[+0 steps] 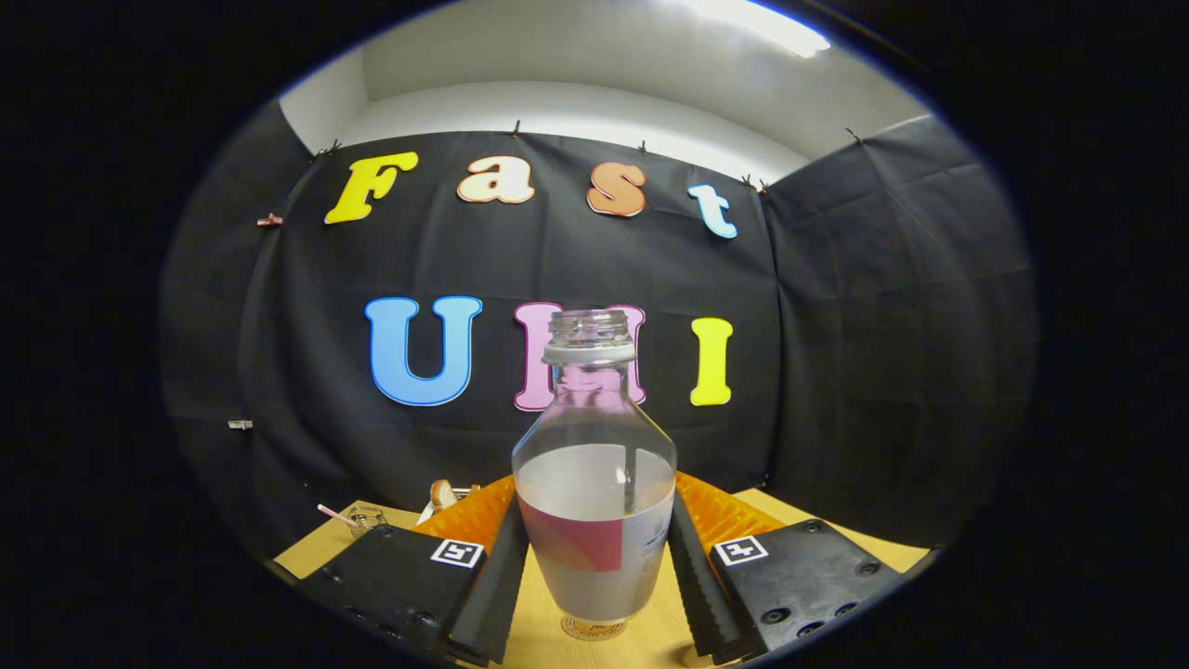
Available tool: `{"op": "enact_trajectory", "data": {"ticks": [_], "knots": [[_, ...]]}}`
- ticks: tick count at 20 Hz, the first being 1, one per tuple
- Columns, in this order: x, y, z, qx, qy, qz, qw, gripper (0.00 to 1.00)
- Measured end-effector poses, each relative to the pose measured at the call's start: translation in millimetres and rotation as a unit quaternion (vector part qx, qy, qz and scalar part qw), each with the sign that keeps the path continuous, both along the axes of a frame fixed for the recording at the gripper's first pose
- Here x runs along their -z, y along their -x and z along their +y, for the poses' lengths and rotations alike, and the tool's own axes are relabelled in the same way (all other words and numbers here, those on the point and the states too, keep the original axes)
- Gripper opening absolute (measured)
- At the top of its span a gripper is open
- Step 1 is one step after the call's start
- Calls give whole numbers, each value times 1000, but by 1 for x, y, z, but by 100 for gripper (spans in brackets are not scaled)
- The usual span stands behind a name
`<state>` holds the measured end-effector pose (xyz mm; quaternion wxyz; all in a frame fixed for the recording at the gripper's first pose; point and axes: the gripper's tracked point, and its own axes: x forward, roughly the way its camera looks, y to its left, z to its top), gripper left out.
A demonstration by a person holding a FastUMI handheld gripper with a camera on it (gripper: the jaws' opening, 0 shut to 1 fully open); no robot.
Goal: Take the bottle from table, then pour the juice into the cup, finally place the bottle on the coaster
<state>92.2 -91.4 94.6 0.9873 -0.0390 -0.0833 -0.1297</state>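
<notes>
Nearest the camera, the claw [594,567] has its two fingers pinching the bottle [594,483] from either side, one pad [506,567] against each flank of the lower body; each finger block carries a small square marker [457,553]; the bottle stands upright between the fingers, clear, uncapped, with a pale ring at its threaded neck, a label wrapped round its lower half and pale juice [594,474] filling it to about the shoulder; directly under its base a round coaster [594,629] lies on the wooden desk [548,632], though whether the base touches it or hangs just above cannot be told; beyond the left finger, towards the desk's far left corner, a small clear cup [365,518] with a straw [331,512] stands near some small items too blurred to name; black cloth closes the booth behind the desk's far edge.
</notes>
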Motion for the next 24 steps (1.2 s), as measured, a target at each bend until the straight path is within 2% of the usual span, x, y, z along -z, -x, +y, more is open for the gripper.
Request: {"op": "enact_trajectory", "data": {"ticks": [3, 6, 10, 13, 18, 24], "knots": [[7, -22, 14, -14, 3, -6, 1000, 75], [34, -41, 16, -13, -25, 8, 1000, 75], [69, -59, 10, 8, -27, 19, 999, 75], [97, -73, 12, 1, -28, 29, 999, 76], [144, -90, 2, 23, -25, 60, 998, 76], [178, -111, -6, 55, -26, 68, 996, 77]]}}
